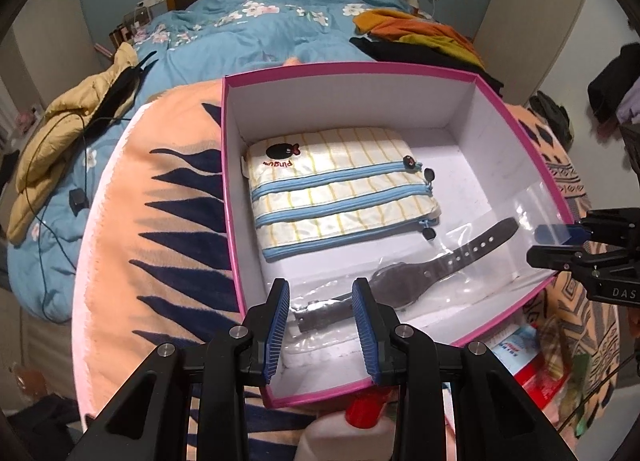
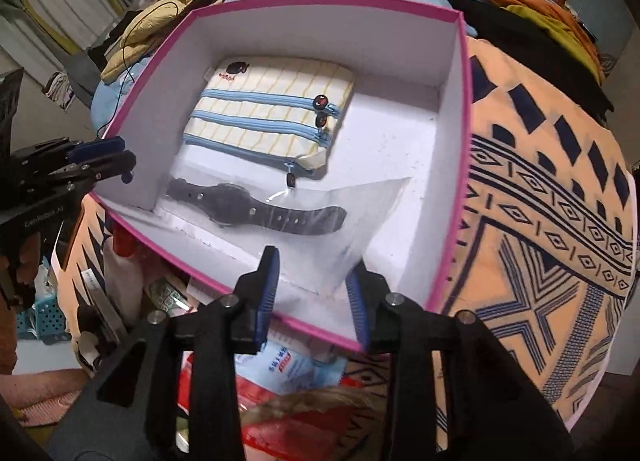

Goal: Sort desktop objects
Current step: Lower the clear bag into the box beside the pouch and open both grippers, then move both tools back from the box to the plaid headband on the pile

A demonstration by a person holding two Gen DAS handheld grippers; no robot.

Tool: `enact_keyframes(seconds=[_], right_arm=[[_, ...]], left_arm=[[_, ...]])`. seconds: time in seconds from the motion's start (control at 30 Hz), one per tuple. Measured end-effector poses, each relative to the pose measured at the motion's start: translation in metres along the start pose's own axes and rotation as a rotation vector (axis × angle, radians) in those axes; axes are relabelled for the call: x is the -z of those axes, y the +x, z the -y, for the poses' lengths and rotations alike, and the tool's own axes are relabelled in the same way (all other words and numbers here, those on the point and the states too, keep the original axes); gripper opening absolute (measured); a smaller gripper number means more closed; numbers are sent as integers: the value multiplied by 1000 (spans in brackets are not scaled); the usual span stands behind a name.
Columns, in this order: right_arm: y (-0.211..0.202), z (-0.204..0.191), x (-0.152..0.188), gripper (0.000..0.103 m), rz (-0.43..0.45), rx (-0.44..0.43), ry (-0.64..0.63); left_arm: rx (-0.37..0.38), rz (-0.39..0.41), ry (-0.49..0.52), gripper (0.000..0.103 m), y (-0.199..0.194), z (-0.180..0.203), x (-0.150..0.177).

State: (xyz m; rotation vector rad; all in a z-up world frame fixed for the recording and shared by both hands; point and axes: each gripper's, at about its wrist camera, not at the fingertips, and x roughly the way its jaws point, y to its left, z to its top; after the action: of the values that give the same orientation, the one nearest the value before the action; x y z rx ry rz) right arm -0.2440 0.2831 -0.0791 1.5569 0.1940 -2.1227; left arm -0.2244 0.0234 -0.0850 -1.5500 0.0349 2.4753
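Observation:
A white box with a pink rim [image 1: 228, 189] [image 2: 466, 165] sits on an orange patterned blanket. Inside lie a cream striped pouch with blue zips [image 1: 340, 197] [image 2: 268, 113] and a dark wristwatch [image 1: 404, 281] [image 2: 256, 209] sealed in a clear plastic bag [image 1: 492, 261] [image 2: 360, 221]. My left gripper [image 1: 320, 293] [image 2: 116, 157] hovers open over the box's near corner, above one end of the watch strap. At the opposite rim my right gripper [image 2: 312, 273] [image 1: 536, 244] is open, with the bag's loose corner lying between its fingers.
The orange and navy blanket [image 1: 160, 241] [image 2: 540, 221] covers the surface. A white bottle with a red cap [image 1: 360, 413], a tissue pack [image 2: 288, 365] and a blue basket [image 2: 44, 317] lie below the box. Behind are a blue duvet [image 1: 248, 45], a yellow jacket [image 1: 76, 113] and piled clothes [image 1: 420, 33].

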Motion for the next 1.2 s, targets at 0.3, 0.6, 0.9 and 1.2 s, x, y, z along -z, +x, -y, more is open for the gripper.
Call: enact_keyframes(seconds=[0.3, 0.6, 0.9, 1.2], right_arm=[[-19, 5, 13, 38, 81, -25, 41], [-27, 8, 23, 39, 138, -78, 93], [-31, 11, 36, 46, 192, -159, 173], [-44, 20, 60, 47, 242, -230, 250]], left_arm=[[38, 34, -5, 35, -13, 9, 7], [74, 74, -8, 54, -29, 14, 18], [114, 79, -38, 54, -37, 14, 36], [153, 93, -64, 54, -50, 19, 57]])
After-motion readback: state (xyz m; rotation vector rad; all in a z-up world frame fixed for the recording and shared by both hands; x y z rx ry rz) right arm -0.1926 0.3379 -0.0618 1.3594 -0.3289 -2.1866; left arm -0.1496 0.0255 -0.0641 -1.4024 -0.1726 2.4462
